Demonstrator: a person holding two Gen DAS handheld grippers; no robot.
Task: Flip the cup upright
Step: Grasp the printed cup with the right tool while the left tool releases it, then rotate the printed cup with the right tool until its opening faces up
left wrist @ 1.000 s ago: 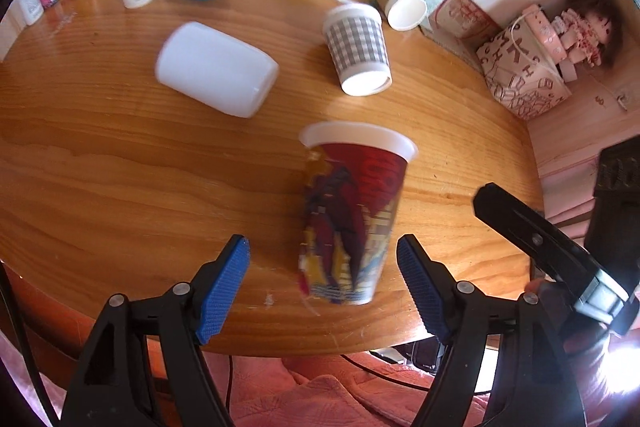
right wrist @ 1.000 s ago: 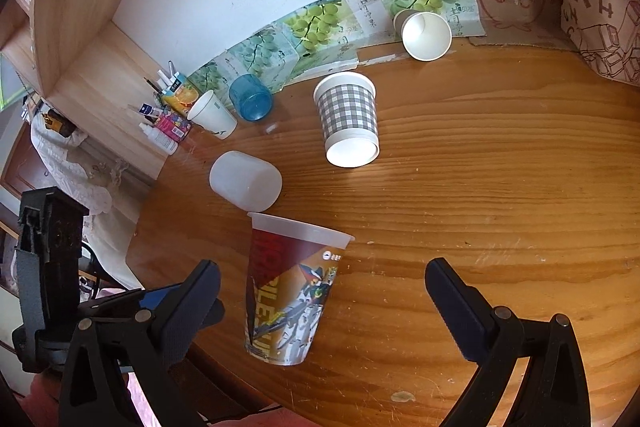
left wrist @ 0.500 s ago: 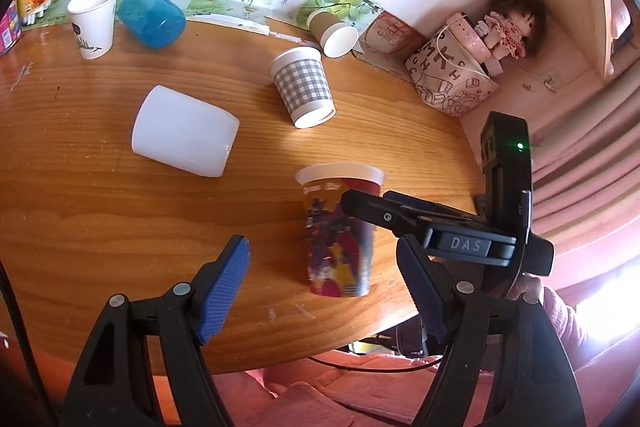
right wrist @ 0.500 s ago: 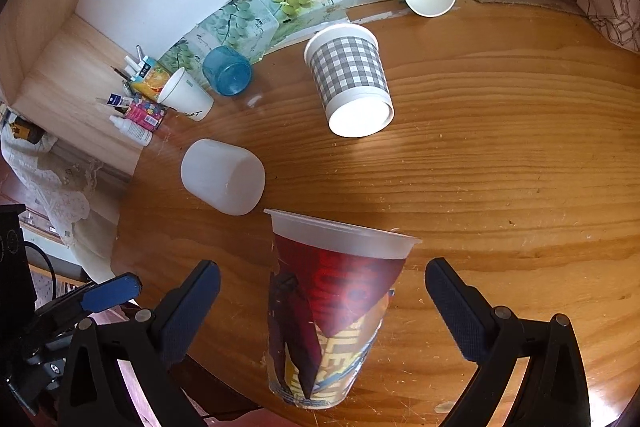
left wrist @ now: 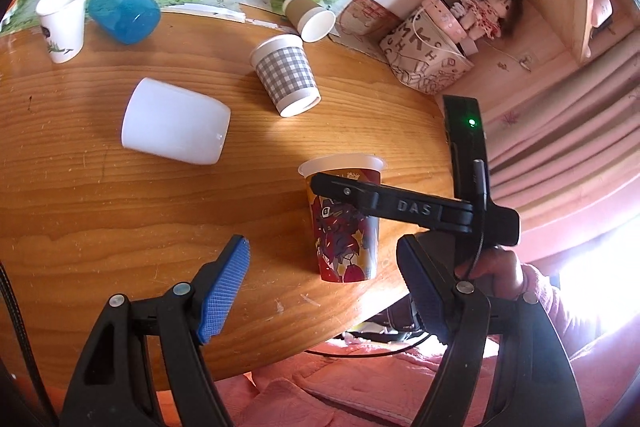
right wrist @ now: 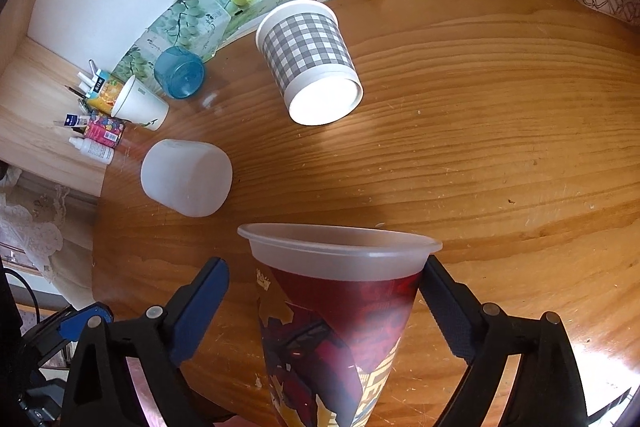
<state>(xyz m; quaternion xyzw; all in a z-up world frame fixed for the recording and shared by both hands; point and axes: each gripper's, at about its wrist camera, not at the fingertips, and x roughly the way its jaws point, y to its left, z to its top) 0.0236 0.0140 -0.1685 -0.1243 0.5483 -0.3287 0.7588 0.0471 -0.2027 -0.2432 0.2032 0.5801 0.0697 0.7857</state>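
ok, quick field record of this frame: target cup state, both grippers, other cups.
target: printed red cup, upright, near table front edge
right gripper: open, fingers either side of the cup, one pad at its wall
left gripper: open, holding nothing, short of the cup
on side: white cup, brown paper cup
upside down: checked cup, blue cup
upright: small white paper cup

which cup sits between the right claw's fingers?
The red printed cup, upright near the table edge. The other cups sit farther back, outside the right claw.
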